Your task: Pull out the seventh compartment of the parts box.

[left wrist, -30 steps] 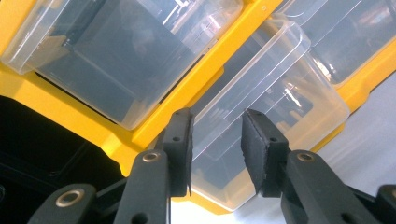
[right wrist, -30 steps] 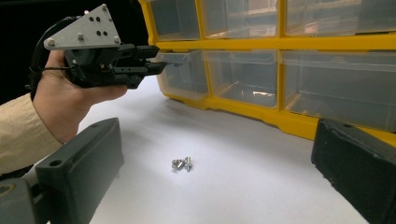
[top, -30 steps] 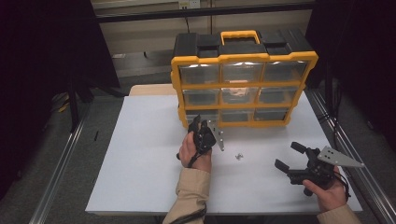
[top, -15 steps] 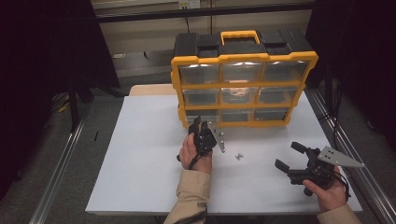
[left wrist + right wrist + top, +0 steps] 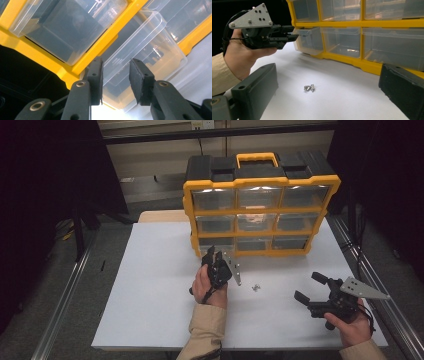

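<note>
Drawer: bottom-left clear drawer (image 5: 308, 41) of the yellow organizer (image 5: 260, 210) stands pulled partly out of its slot, judged opened ready to take parts; nothing visible inside it from the right gripper view.
Left gripper: left gripper (image 5: 214, 257) sits at the drawer's front lip; in the left gripper view its jaws stand partly apart with the drawer's clear front between them, and in the right gripper view the tips appear to be on the lip. Whether the pads actually press cannot be told.
Screws: small metal screws (image 5: 256, 287) lie loose on the white table (image 5: 150, 270), between the two hands, near the organizer but apart from it; not yet picked up.
Right gripper: right gripper (image 5: 309, 287) held low over the table to the right, jaws spread wide, empty, pointed toward the screws.
Remaining: judged, pick up the screws, drop them in the drawer, close it.
</note>
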`<state>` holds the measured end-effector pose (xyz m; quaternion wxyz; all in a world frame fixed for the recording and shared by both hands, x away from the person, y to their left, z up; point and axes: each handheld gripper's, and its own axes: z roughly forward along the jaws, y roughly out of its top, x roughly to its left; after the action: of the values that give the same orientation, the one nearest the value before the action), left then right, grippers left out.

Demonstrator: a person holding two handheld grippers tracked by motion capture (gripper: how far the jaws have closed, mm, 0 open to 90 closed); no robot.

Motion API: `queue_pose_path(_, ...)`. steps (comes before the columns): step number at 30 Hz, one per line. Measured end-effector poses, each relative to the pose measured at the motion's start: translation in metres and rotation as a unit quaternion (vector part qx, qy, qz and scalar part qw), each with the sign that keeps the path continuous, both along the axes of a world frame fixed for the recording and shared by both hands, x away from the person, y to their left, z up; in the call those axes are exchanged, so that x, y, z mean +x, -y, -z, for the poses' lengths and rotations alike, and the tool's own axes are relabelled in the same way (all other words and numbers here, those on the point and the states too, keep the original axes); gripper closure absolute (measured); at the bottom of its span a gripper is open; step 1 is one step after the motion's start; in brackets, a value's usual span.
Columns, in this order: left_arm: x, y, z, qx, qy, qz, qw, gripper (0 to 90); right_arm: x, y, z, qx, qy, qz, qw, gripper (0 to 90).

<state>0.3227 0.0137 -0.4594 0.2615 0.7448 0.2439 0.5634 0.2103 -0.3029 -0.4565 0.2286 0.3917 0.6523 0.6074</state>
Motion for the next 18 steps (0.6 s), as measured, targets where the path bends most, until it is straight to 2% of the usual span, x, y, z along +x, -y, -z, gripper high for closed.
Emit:
queue_pose_path(9, -0.0046, 0.0002, -0.0005, 0.004, 0.001, -0.003, 1.0000, 64.2, 0.0001, -0.0003, -0.0002, 0.000, -0.001, 0.001, 1.0000, 1.9)
queue_pose_path(18, -0.0066, 0.0001, -0.0011, -0.006, -0.004, -0.001, 1.0000, 64.1, 0.0004, -0.0007, -0.0002, -0.001, 0.002, 0.000, 1.0000, 1.9)
